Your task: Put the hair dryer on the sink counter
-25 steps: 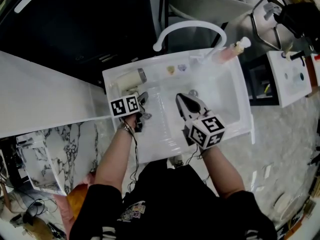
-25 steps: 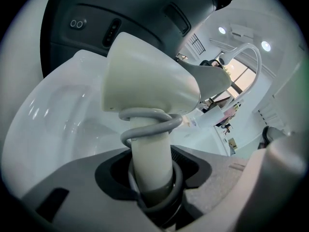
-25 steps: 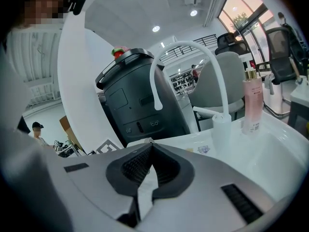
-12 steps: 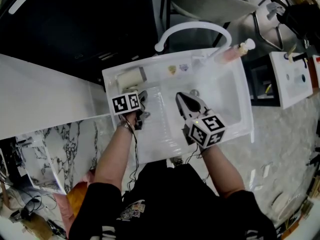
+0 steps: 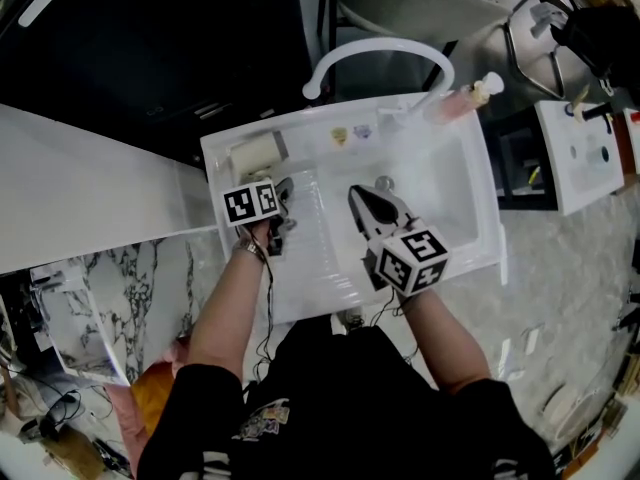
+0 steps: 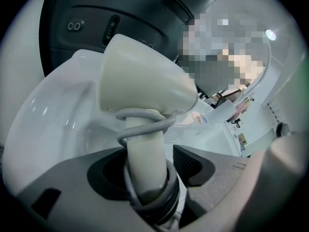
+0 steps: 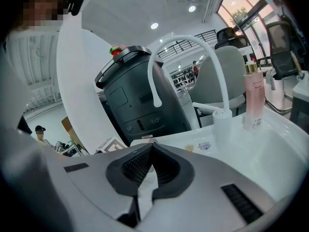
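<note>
Here the left hand-held gripper (image 5: 282, 196) has the hair dryer (image 5: 255, 155) by its handle (image 6: 142, 153). Its jaws have just been opening and now stand wide: in the left gripper view (image 6: 149, 166) the cream handle rises between them, with a gap showing beside the ribbed pad on the right, so they bracket the handle without clamping it. A grey cord (image 6: 145, 117) is looped round the handle just under the dryer's broad cream body (image 6: 145, 81), and more of it coils lower down between the jaws. From the head view the dryer lies at the back left corner of the white sink bench (image 5: 300, 133), on the flat rim beside the basin (image 5: 430, 208), with its body just ahead of the left gripper's tips. The right hand-held gripper (image 5: 360, 200) hangs over the basin, well apart from the dryer; in the right gripper view (image 7: 151, 146) its jaws meet at the tips with nothing between them. Behind the basin a white arched faucet (image 5: 375, 53) curves up from the back rim, a pink pump bottle (image 5: 460, 103) stands near the back right corner, and two small stickers (image 5: 340, 136) sit on the rim between dryer and faucet. Beyond the bench the right gripper view shows a dark grey machine (image 7: 145, 100).
</note>
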`<state>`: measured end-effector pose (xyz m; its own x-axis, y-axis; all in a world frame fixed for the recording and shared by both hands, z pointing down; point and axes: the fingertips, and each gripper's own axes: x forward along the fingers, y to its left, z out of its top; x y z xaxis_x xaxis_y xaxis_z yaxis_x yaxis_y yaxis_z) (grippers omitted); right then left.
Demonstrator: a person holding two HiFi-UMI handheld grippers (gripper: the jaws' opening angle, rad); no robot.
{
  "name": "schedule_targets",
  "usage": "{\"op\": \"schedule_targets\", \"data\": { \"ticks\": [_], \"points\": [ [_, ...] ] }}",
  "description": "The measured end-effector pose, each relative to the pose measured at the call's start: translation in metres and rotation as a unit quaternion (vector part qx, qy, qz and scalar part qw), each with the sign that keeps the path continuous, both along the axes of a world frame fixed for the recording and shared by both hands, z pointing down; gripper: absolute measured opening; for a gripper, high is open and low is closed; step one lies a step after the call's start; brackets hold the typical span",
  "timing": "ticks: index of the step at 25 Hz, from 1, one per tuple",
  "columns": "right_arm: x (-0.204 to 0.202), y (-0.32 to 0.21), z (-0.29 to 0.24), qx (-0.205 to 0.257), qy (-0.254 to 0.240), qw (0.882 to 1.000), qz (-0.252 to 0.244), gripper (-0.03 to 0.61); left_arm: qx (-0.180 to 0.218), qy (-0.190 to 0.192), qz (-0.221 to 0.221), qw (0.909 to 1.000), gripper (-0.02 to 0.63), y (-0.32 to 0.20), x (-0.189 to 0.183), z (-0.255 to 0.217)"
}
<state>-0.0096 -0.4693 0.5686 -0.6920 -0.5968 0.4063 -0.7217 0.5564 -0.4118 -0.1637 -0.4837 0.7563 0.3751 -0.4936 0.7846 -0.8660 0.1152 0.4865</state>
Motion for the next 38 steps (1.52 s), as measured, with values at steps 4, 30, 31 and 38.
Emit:
{"op": "schedule_targets", "data": {
  "ticks": [4, 30, 31, 38],
  "points": [
    [0.007, 0.007, -0.006, 0.003, -0.001, 1.000, 0.000, -0.002, 0.002, -0.012, 0.004, 0.9999, 0.287, 0.007, 0.002, -0.007],
    [0.028, 0.125, -0.069, 0.050, -0.041, 0.996, -0.063, -0.002, 0.255, -0.057, -0.041, 0.9644, 0.003, 0.128, 0.013, -0.213],
    [0.030, 0.133, -0.075, 0.056, -0.042, 0.995, -0.068, -0.002, 0.282, -0.047, -0.039, 0.9575, 0.003, 0.138, 0.019, -0.231],
    [0.055, 0.189, -0.115, 0.106, -0.048, 0.989, -0.094, -0.003, 0.405, -0.024, -0.016, 0.9137, 0.003, 0.229, 0.061, -0.329]
  ]
}}
